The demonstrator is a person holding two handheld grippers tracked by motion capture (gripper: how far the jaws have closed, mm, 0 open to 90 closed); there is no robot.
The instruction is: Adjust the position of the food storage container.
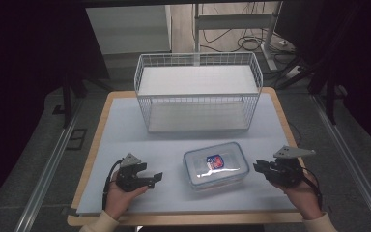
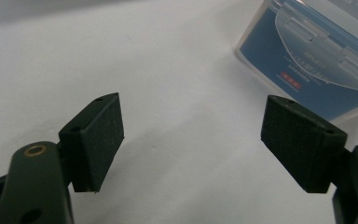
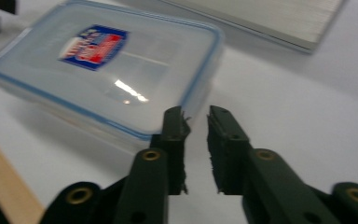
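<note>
In the left gripper view the clear rectangular plastic food box with a blue-edged lid [image 2: 314,56] is cut off by the top and right edges, and the print on its blue label is too blurred to read. In the right gripper view the box's red-and-blue lid sticker [image 3: 93,46] is equally illegible, and the white wire basket's base [image 3: 270,18] is cropped at the top.

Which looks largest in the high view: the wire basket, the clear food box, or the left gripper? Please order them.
1. wire basket, though it stands farther from the camera.
2. clear food box.
3. left gripper, clearly the smallest as it appears.
</note>
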